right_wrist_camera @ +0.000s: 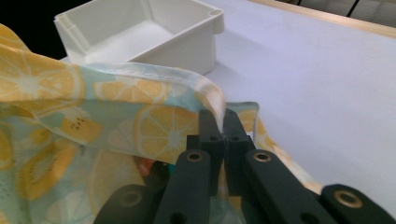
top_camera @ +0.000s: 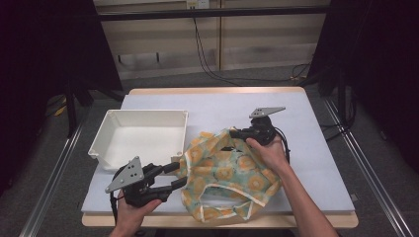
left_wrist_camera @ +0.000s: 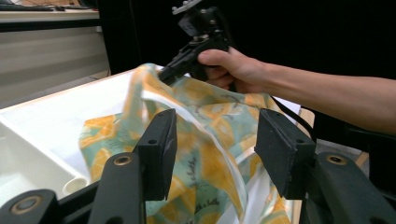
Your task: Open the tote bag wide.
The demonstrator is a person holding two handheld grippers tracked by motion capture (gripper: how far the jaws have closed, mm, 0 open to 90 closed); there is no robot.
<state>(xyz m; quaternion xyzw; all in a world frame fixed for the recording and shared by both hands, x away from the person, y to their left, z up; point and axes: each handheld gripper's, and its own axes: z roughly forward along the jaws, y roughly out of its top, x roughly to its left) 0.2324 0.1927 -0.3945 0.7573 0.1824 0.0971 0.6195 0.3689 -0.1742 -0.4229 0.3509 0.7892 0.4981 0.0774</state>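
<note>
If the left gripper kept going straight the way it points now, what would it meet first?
Most likely the cloth: the left gripper is open and the fabric hangs right between and ahead of its jaws, close though perhaps not yet touching. The right gripper holds the cloth's edge farther on.

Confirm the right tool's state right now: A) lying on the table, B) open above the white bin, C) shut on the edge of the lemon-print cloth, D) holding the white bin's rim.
C: in the right gripper view the right tool has its jaws pressed together on the hem of the lemon-print cloth, lifting that edge, while the white bin stands apart behind it.
</note>
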